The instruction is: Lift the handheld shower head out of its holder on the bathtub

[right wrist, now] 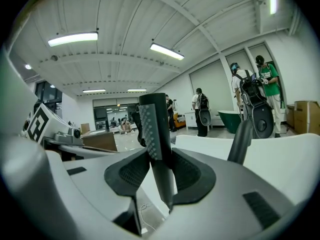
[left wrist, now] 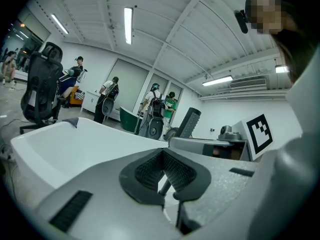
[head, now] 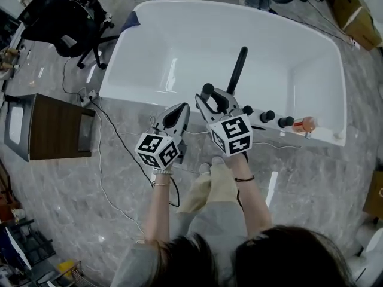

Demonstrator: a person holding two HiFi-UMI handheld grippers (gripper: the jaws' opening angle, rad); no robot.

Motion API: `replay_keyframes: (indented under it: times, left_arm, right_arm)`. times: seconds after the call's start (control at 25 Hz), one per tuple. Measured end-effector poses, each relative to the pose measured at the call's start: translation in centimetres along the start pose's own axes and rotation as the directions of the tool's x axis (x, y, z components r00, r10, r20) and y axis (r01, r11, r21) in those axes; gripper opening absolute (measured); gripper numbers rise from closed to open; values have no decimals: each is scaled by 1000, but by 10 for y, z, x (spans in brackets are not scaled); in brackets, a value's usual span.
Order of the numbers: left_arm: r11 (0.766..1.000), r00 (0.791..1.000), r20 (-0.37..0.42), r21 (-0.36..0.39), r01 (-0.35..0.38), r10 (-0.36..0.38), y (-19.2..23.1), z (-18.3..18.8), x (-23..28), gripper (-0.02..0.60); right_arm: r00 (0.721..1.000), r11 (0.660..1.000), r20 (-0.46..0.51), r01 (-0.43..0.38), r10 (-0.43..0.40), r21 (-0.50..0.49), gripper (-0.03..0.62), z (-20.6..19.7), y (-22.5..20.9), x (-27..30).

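Observation:
The black handheld shower head (right wrist: 154,129) stands upright between the pads of my right gripper (right wrist: 160,170), which is shut on its handle below the dotted spray face. In the head view the shower head's top (head: 207,91) pokes out of the right gripper (head: 210,98), held above the near rim of the white bathtub (head: 149,100). My left gripper (head: 178,116) hovers just left of it, with its jaws together and nothing in them (left wrist: 164,171). In the left gripper view the shower head (left wrist: 190,123) is off to the right.
A tall black spout (head: 238,70) rises from the rim behind the right gripper, with black knobs (head: 267,116) and an orange object (head: 304,124) to its right. A wooden cabinet (head: 57,127), an office chair (head: 66,20) and floor cables (head: 105,154) lie left. Several people (left wrist: 107,99) stand far off.

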State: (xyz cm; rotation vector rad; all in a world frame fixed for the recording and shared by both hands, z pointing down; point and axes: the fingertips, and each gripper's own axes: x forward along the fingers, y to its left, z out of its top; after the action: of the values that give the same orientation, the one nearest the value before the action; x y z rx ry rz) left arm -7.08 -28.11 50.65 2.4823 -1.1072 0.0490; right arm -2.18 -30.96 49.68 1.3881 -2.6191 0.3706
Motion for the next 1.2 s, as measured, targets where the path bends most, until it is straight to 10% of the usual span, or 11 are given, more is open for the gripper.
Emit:
replay_keyframes:
  times: [1.2]
  left_arm:
    - [959,978,-6,196,207,-210,-105,89,-48,5]
  right_arm:
    - [992,998,127,-10,17,-54,135,121,30,-104]
